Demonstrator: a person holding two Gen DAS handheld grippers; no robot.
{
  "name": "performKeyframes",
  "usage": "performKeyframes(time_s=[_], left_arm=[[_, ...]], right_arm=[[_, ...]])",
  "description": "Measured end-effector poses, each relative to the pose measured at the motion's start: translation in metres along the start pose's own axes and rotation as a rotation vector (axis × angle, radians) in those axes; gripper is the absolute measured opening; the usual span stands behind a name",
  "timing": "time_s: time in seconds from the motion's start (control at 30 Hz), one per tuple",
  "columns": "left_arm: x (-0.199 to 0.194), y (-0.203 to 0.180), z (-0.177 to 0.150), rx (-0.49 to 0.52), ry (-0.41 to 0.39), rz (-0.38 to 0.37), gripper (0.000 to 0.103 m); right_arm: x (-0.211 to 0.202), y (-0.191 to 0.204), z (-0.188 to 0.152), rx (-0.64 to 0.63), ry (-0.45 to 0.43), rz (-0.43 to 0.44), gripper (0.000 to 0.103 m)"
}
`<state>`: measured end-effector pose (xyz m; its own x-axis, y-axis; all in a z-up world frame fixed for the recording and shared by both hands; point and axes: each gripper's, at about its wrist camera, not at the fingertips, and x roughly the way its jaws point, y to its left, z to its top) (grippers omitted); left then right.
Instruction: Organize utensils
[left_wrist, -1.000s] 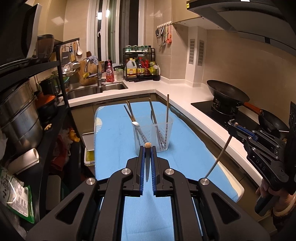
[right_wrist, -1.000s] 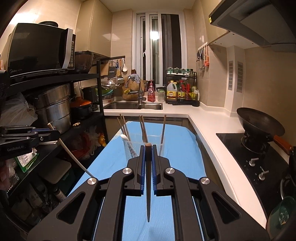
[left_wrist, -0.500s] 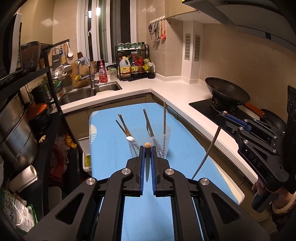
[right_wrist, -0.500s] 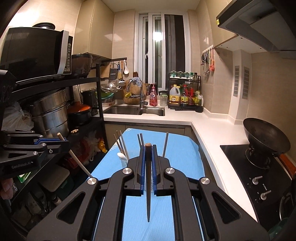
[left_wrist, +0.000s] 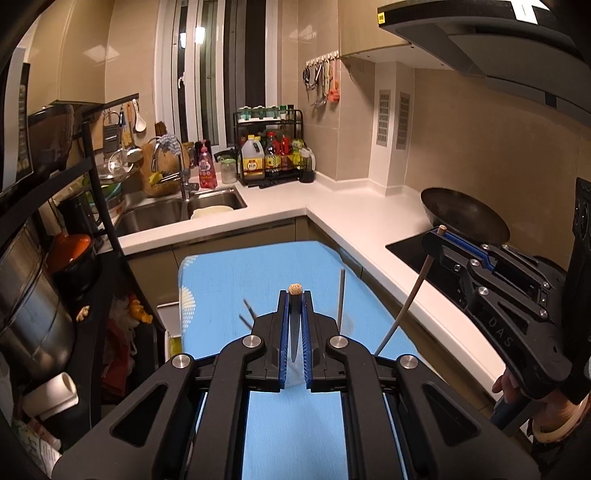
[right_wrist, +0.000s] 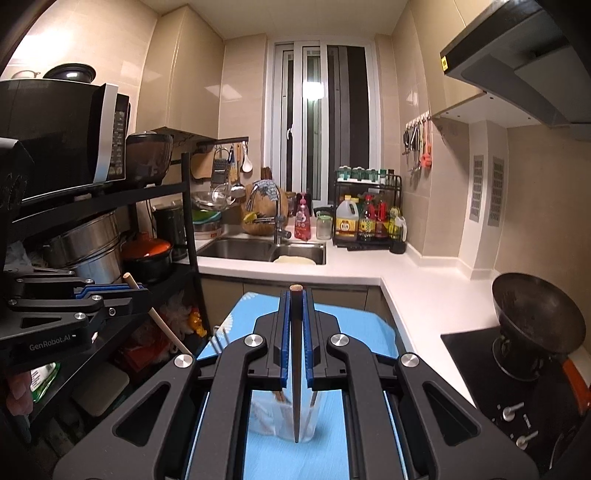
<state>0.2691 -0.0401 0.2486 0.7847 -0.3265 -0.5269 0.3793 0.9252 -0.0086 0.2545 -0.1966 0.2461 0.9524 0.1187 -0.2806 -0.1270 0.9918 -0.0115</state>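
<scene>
Wooden chopsticks stay clamped in both grippers, left (left_wrist: 294, 321) and right (right_wrist: 295, 325), now raised over the clear holder (right_wrist: 282, 417), ready for dropping.

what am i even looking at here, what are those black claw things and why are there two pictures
Each picture comes from a camera fixed on a hand-held gripper, a two-fingered clamp a person carries, one per hand. No robot is there. The left picture looks along the left gripper; the right picture looks along the right gripper. Each gripper also shows in the other's view, at the side. Both are shut, each on a wooden chopstick that points down. Below them is a blue mat in a kitchen. On it stands a clear cup that already holds a few sticks. It looks like the chopsticks are about to go into the cup.
</scene>
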Motion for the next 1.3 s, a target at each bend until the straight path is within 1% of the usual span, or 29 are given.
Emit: performKeyframes(time_s=[0.13,0.27,0.4,0.53,0.6,0.63,0.67,0.7,0.73,0.77,0.8,0.83,0.87,0.9,0.93,0.97,1.07,1.1,1.23,1.3], left_arm=[[0.017,0.002,0.012,-0.005,-0.007,0.000,0.006],[0.042,0.005,0.014,-0.012,0.010,-0.001,0.006],[0.071,0.011,0.007,-0.027,0.046,-0.010,0.006],[0.092,0.017,-0.003,-0.031,0.078,-0.003,0.006],[0.101,0.019,-0.009,-0.028,0.092,0.011,0.006],[0.104,0.020,-0.012,-0.024,0.101,0.022,0.007],[0.106,0.022,-0.014,-0.021,0.110,0.044,0.020],[0.108,0.024,-0.017,-0.023,0.114,0.070,0.037],[0.107,0.027,-0.020,-0.033,0.108,0.101,0.081],[0.101,0.031,-0.023,-0.052,0.071,0.153,0.094],[0.095,0.034,-0.025,-0.070,0.029,0.192,0.095],[0.091,0.036,-0.028,-0.081,0.013,0.203,0.095],[0.090,0.039,-0.032,-0.086,0.030,0.192,0.095],[0.092,0.040,-0.034,-0.086,0.050,0.186,0.095],[0.092,0.040,-0.038,-0.083,0.063,0.189,0.095],[0.091,0.039,-0.042,-0.077,0.064,0.202,0.095],[0.087,0.031,-0.054,-0.054,0.063,0.220,0.095],[0.085,0.028,-0.061,-0.050,0.060,0.221,0.095],[0.076,0.016,-0.084,-0.039,0.043,0.227,0.095],[0.073,0.010,-0.095,-0.034,0.037,0.256,0.095]], right_arm=[[0.019,0.000,0.012,-0.009,-0.031,-0.006,0.007],[0.041,-0.001,0.015,-0.014,-0.044,-0.009,0.007],[0.065,-0.005,0.004,-0.010,-0.026,-0.012,0.007],[0.086,-0.012,-0.019,0.002,0.028,-0.016,0.007],[0.095,-0.015,-0.032,0.016,0.063,-0.011,0.011],[0.099,-0.016,-0.038,0.019,0.078,-0.010,0.026],[0.102,-0.017,-0.044,0.019,0.102,-0.013,0.053],[0.103,-0.017,-0.049,0.020,0.110,-0.025,0.063],[0.100,-0.017,-0.054,0.022,0.104,-0.043,0.071],[0.098,-0.017,-0.058,0.018,0.099,-0.055,0.074],[0.096,-0.017,-0.061,0.013,0.100,-0.059,0.077],[0.093,-0.017,-0.066,0.010,0.106,-0.064,0.084],[0.090,-0.017,-0.070,0.009,0.110,-0.076,0.089],[0.088,-0.017,-0.074,0.007,0.113,-0.085,0.091],[0.084,-0.016,-0.078,0.007,0.120,-0.089,0.095],[0.081,-0.015,-0.082,0.012,0.132,-0.088,0.098],[0.070,-0.014,-0.092,0.029,0.150,-0.086,0.098],[0.061,-0.010,-0.102,0.031,0.168,-0.098,0.098],[0.048,-0.001,-0.124,0.029,0.192,-0.112,0.098],[0.046,0.001,-0.133,0.039,0.211,-0.120,0.098]])
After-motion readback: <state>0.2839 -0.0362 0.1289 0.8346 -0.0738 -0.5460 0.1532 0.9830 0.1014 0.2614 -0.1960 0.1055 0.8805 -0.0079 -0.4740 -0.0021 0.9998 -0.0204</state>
